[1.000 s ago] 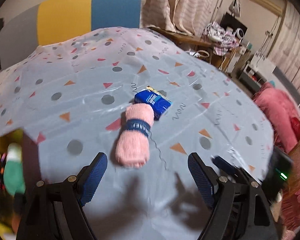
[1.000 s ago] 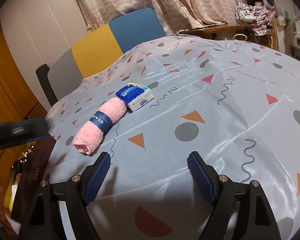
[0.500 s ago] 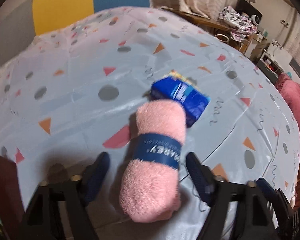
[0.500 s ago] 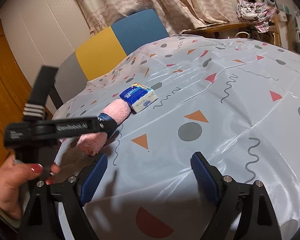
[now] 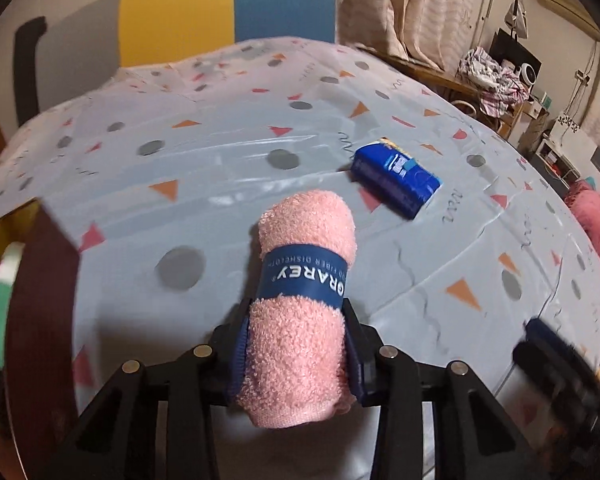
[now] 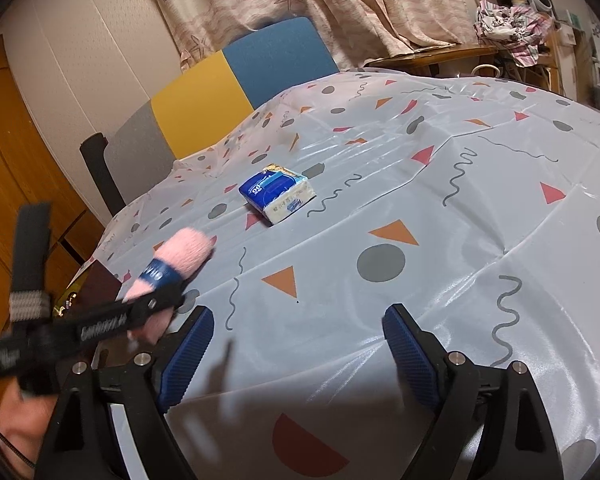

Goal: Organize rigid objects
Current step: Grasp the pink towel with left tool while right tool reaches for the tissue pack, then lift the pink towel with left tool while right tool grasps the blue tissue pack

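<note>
My left gripper (image 5: pixel 296 344) is shut on a rolled pink towel (image 5: pixel 304 280) with a dark blue band, held lifted off the table near its left edge. The towel also shows in the right wrist view (image 6: pixel 176 264), held by the left gripper (image 6: pixel 156 308). A blue tissue pack (image 5: pixel 396 180) lies on the patterned tablecloth beyond and to the right of the towel; it also shows in the right wrist view (image 6: pixel 278 196). My right gripper (image 6: pixel 296 352) is open and empty above the cloth, well short of the pack.
The table (image 6: pixel 460 208) carries a light cloth with triangles and dots. A yellow and blue chair (image 5: pixel 224 4) stands at the far side. The table's left edge drops to a dark box with colourful items (image 5: pixel 0 304). Cluttered furniture (image 5: pixel 496 76) stands at the far right.
My left gripper closed on the pink towel and lifted it back away from the tissue pack, which stayed in place. My right gripper held nearly still.
</note>
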A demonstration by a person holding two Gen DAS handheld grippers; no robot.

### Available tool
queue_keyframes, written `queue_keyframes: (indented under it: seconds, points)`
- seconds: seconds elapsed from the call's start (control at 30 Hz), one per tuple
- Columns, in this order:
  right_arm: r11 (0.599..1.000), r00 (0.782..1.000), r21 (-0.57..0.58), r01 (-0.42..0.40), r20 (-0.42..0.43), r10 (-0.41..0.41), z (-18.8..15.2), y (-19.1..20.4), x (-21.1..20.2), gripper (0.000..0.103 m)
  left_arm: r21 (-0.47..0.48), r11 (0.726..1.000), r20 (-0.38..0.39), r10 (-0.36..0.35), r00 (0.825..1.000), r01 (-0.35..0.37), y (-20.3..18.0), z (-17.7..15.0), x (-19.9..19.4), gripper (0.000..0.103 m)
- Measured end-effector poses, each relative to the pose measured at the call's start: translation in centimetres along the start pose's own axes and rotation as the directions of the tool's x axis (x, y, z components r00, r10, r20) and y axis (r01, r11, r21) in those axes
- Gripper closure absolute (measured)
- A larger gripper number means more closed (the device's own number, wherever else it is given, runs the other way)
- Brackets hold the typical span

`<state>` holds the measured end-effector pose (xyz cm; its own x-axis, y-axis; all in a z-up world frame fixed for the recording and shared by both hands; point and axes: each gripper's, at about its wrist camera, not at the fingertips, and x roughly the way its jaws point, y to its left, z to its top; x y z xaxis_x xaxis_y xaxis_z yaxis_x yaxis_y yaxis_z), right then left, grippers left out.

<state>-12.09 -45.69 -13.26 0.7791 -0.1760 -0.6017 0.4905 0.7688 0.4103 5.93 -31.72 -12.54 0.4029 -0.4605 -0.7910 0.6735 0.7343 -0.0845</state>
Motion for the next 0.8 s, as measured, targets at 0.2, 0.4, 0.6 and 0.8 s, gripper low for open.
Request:
queue_keyframes:
  seconds: [0.2,0.4,0.6,0.8]
  points:
    - [0.995,0.994,-0.060,0.075,-0.069,-0.079,0.7,1.4,0.5,0.016,-0.080,0.995,0.040,-0.050,0.998,0.053,1.9,-1.5,-1.1,0.063]
    - [0.993,0.995,-0.099,0.061,-0.070,-0.068,6.6,3.0,2.0,0.020,-0.057,0.998,0.049,-0.027,0.998,0.030,1.3,-1.6,-1.0,0.063]
    - [0.951,0.980,-0.293,0.102,-0.133,-0.147,11.4,5.2,9.0,0.020,-0.073,0.996,0.060,-0.052,0.997,0.057,1.8,-1.8,-1.0,0.063]
    - [0.920,0.969,-0.378,0.102,-0.170,-0.178,11.6,5.8,14.1,0.027,-0.087,0.993,0.068,-0.076,0.995,0.082,2.1,-1.9,-1.0,0.062]
